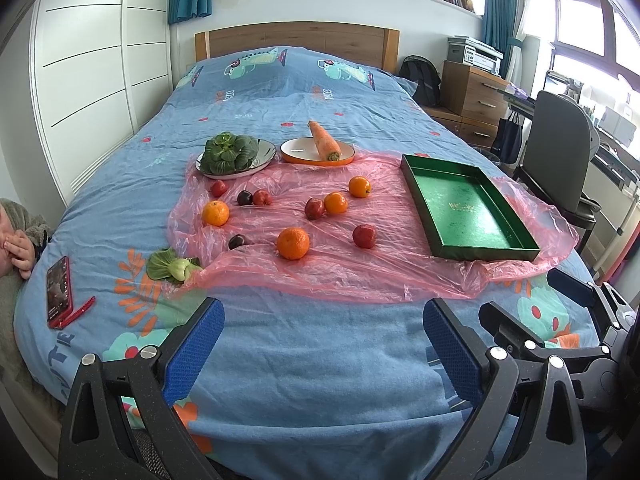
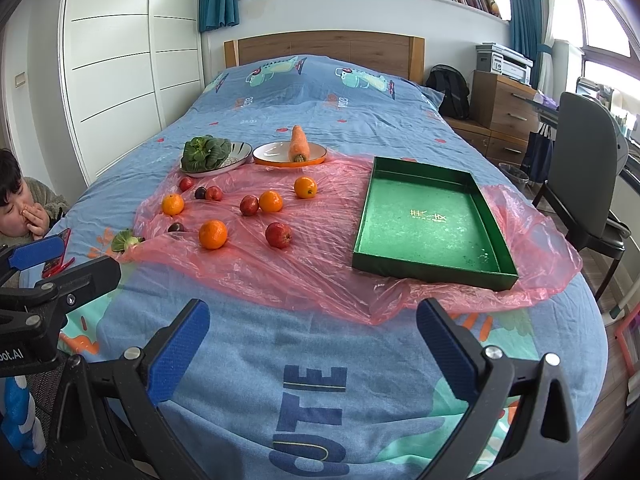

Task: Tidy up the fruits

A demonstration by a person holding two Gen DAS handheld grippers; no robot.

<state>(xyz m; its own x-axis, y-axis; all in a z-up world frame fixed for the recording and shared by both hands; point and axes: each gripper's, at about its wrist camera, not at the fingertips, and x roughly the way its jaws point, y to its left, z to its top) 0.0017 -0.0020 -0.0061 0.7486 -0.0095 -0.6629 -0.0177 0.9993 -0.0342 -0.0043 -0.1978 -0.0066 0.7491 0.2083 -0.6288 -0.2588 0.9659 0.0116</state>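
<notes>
Both grippers hang low over the near end of the bed, and nothing has been picked up yet. The left gripper (image 1: 320, 340) has its blue-padded jaws spread wide with only blue quilt between them; the right gripper (image 2: 314, 342) is just as wide and just as empty. Ahead of both lies the crinkled pink plastic sheet (image 2: 280, 272), and on it the scattered fruit: the nearest round orange tangerine (image 1: 293, 243) sits almost dead ahead of the left jaws, a touch left of centre, with a red apple (image 1: 364, 236) just to its right and a small dark plum (image 1: 237, 241) to its left. More oranges and red fruits sit further back, in front of two plates that hold a leafy green and a carrot. The shallow green rectangular tray (image 2: 496, 276), empty, rests on the right side of the sheet, its long axis running away from the cameras and slanting slightly. From the right wrist view the tray is straight ahead and a little right, while the fruit lies well off to the left. So the left gripper looks the nearer one to the fruit, the right one nearer the tray. Round fruit gives no axis to line up on; my guess is a forward reach by the left, jaws already wide enough.
</notes>
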